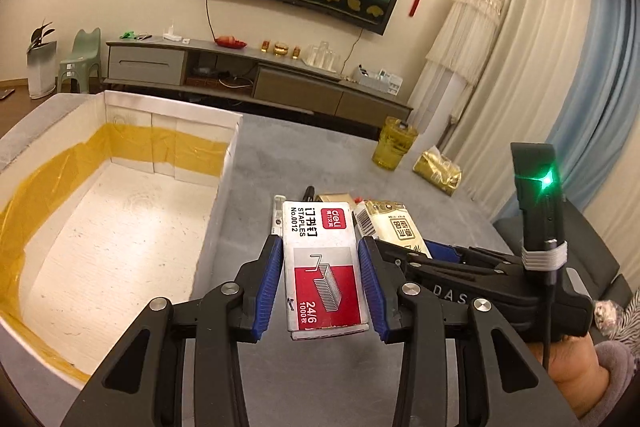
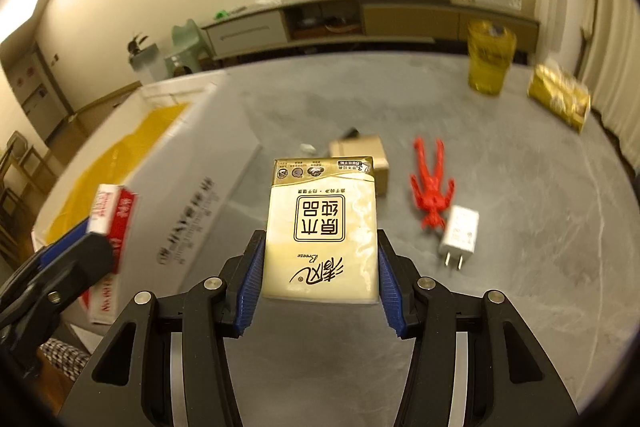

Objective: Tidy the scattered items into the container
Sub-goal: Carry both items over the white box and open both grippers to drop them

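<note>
Left jaws grip a staples box (image 1: 322,267), right jaws a tissue pack (image 2: 322,231) (white container (image 1: 120,227) holds nothing).

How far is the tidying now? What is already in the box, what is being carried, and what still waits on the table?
Done: nothing shows inside the white box yet.
In hand: the left gripper grips the staples box; the right gripper grips the tissue pack.
Left on the table: the red figure, the white charger, the small cardboard box, and a dark item behind it.
</note>
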